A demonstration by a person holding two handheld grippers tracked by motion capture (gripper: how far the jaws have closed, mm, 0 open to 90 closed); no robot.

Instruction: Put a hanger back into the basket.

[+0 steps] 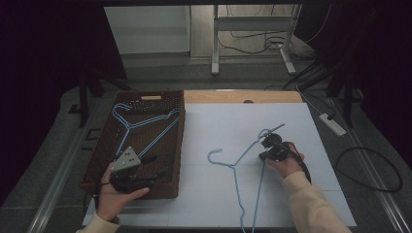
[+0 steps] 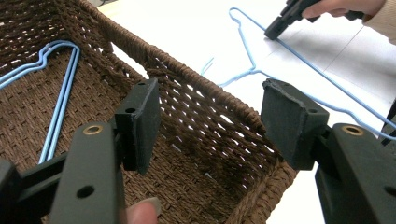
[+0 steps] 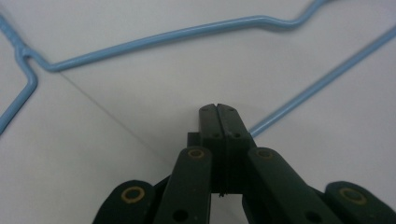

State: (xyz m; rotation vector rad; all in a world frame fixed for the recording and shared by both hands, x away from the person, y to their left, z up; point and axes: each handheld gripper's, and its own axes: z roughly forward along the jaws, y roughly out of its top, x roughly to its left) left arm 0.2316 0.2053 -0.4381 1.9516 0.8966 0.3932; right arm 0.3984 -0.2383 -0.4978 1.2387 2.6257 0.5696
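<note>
A light blue wire hanger (image 1: 236,184) (image 2: 299,56) (image 3: 154,39) lies on the white table top (image 1: 218,126). My right gripper (image 1: 266,145) (image 2: 273,33) (image 3: 217,109) is over its far shoulder, jaws shut flat together. One wire runs in from the side and passes under the jaws, not between them. My left gripper (image 1: 154,166) (image 2: 210,116) hovers open above the near right corner of a brown wicker basket (image 1: 182,145) (image 2: 201,79), nothing between its pads. More blue hangers (image 1: 141,124) (image 2: 60,93) lie inside the basket.
The basket takes up the table's left side. A wooden strip (image 1: 243,96) runs along the far table edge. Beyond the table stand a metal desk frame (image 1: 216,43) and floor cables; a white power strip (image 1: 333,124) lies at the right.
</note>
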